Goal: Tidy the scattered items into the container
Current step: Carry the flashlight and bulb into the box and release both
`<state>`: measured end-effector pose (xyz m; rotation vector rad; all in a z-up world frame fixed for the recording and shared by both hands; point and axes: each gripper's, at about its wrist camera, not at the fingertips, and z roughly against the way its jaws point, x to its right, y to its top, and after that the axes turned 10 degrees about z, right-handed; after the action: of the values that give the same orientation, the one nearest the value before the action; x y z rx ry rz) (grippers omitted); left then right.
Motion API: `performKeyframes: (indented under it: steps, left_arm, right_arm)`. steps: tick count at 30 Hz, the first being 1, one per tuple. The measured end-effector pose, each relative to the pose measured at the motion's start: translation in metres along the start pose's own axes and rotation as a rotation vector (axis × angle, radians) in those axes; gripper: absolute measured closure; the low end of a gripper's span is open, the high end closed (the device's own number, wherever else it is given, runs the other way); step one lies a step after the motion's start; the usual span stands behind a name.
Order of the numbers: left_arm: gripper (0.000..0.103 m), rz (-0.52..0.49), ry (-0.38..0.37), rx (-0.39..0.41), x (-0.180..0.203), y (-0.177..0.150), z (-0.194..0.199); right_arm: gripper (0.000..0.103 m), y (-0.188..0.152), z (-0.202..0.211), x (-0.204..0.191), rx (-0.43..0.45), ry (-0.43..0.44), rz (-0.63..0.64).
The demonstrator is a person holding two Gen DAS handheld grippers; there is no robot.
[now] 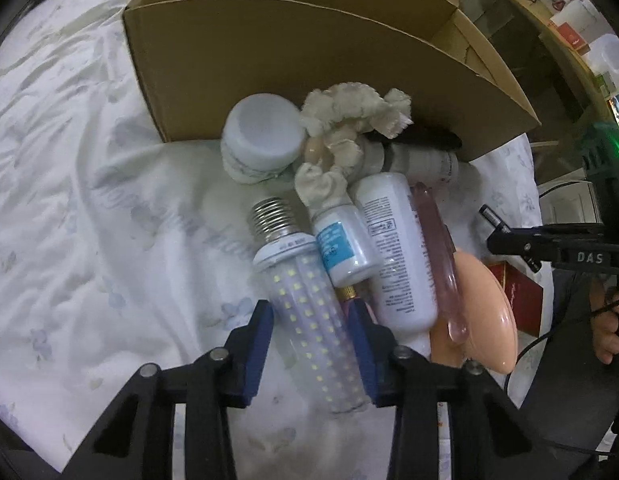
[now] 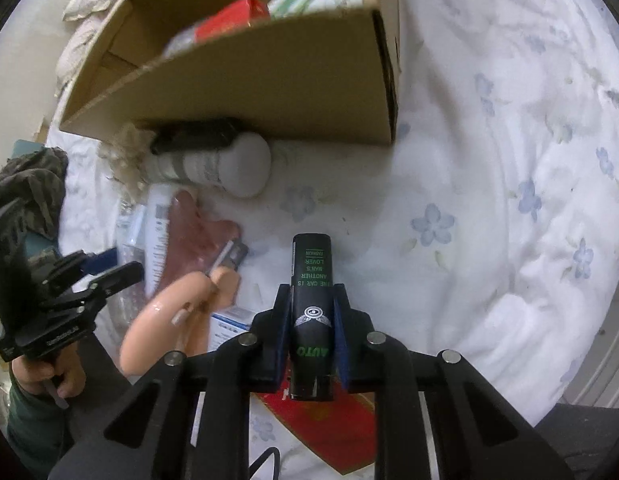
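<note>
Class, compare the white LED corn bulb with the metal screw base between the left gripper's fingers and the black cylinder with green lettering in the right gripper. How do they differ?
The white LED corn bulb is translucent white and studded with small LED squares; the black cylinder with green lettering is opaque and smooth. The bulb ends in a threaded silver base; the cylinder has a flat end. The bulb lies on the floral bedsheet; whether the cylinder is lifted clear is unclear. Both are elongated and sit between blue-padded gripper fingers.

A white bedsheet (image 2: 489, 184) printed with pale blue flowers spreads under everything. Off its edge in the left wrist view, a wooden shelf (image 1: 549, 28) carries white tubs (image 1: 607, 54); a crumpled dark cloth (image 2: 33, 188) lies at the sheet's edge
</note>
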<state>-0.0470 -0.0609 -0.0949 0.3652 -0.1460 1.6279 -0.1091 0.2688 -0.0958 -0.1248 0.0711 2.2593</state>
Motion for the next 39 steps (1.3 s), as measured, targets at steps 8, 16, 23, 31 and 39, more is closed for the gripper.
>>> performKeyframes:
  steps: [8,16,23,31,39]
  left_arm:
    - [0.072,0.052,-0.015,0.007,-0.014,-0.004,0.014]
    - [0.072,0.056,-0.03,0.041,-0.015,-0.019,0.049]
    - [0.072,0.079,-0.061,0.139,-0.012,0.0,0.098]
    - [0.072,0.064,-0.051,0.235,0.009,0.058,0.128]
    - [0.072,0.016,0.052,0.267,0.042,0.122,0.108]
  right_arm:
    - [0.082,-0.002,0.022,-0.001,0.081,0.067,0.024]
    - [0.082,0.004,0.058,-0.002,0.172,0.163,0.067]
    - [0.082,0.021,0.086,-0.027,0.256,0.212,0.102]
    - [0.082,0.079,0.098,-0.049,0.352,0.143,0.16]
    - [0.082,0.148,0.063,-0.051,0.354,0.075,0.192]
